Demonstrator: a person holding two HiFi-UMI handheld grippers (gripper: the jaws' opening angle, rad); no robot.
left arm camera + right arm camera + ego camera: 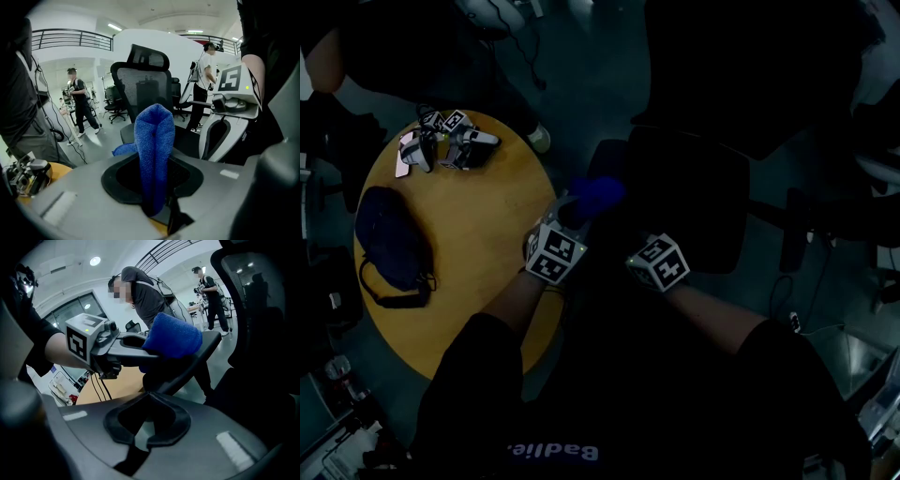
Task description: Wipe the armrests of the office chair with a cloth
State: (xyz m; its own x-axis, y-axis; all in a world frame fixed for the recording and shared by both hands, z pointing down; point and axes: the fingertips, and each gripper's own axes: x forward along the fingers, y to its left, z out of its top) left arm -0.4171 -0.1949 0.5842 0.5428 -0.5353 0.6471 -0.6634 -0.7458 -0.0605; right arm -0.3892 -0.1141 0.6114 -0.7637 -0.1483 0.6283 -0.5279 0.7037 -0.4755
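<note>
Blue cloth (folded) between closed jaws

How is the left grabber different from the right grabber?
The left grey two-jaw gripper is clamped on a fuzzy blue cloth. The right grey two-jaw gripper holds nothing, and its jaws are closed together. The left gripper has the cloth at the black chair armrest, while the right gripper hangs beside it with nothing at its jaws. Both are grey and sit close together by the chair.

Round yellow table; on it a dark bag; idle gripper tools near its far edge.
</note>
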